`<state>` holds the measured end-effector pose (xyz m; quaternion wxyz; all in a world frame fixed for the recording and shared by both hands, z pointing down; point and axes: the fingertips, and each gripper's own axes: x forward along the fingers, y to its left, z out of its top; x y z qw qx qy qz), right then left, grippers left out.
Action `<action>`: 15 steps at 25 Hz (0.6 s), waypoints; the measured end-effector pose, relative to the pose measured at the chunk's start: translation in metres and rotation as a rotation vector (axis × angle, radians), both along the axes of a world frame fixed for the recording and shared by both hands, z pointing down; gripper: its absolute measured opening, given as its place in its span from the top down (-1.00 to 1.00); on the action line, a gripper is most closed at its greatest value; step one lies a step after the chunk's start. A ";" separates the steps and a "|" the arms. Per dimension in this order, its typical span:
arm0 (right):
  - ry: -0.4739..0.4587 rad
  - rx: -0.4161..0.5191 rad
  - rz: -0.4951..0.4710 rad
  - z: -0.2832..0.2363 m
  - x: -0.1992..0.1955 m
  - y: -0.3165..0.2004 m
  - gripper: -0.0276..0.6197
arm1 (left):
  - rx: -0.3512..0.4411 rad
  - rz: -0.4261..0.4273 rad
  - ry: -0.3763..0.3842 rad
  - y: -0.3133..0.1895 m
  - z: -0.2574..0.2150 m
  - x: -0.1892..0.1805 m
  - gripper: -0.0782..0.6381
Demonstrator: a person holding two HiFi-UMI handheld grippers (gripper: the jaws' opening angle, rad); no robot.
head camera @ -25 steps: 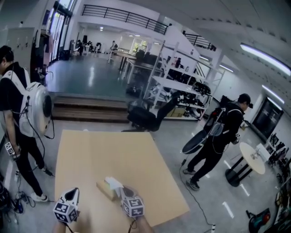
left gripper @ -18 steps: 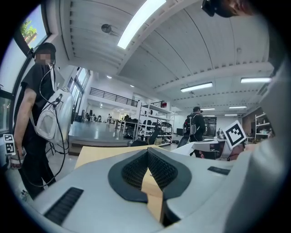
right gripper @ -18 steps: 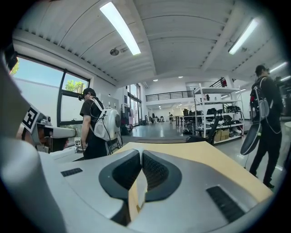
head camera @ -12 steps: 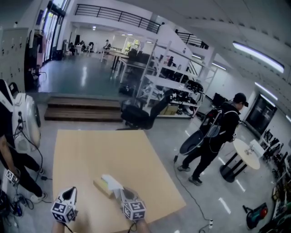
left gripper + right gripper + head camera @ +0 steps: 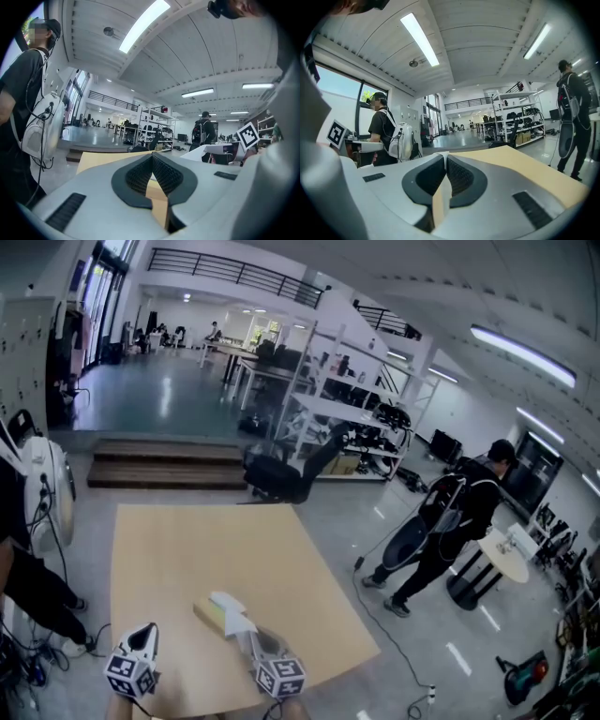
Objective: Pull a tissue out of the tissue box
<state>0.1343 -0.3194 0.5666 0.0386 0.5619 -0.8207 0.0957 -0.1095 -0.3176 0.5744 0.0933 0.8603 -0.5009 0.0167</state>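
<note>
On the tan table (image 5: 187,540) a tan tissue box (image 5: 208,617) lies near the front edge. A white tissue (image 5: 232,613) rises from its top and stretches toward my right gripper (image 5: 251,638), which is shut on the tissue's near end. In the right gripper view a thin white sliver of tissue (image 5: 442,155) shows at the tips of the closed right gripper (image 5: 444,157). To the left of the box, apart from it, my left gripper (image 5: 145,634) is shut on nothing. The left gripper view shows the left gripper (image 5: 152,156) with its pads meeting.
A person with a backpack (image 5: 450,521) walks on the floor to the table's right, near a round white table (image 5: 506,554). Another person (image 5: 28,540) stands at the table's left. A black office chair (image 5: 281,474) and steps (image 5: 169,465) lie beyond the far edge.
My right gripper has drawn back toward me and slightly up, and the tissue stands further out of the box. The left gripper has stayed put.
</note>
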 end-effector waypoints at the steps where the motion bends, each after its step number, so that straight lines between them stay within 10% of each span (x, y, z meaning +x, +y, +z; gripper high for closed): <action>1: -0.004 0.002 0.001 -0.001 -0.001 0.002 0.88 | 0.002 0.000 0.004 0.001 -0.002 -0.001 0.76; 15: -0.027 0.012 0.005 -0.003 -0.013 0.043 0.89 | 0.020 0.026 0.011 0.033 -0.007 -0.004 0.76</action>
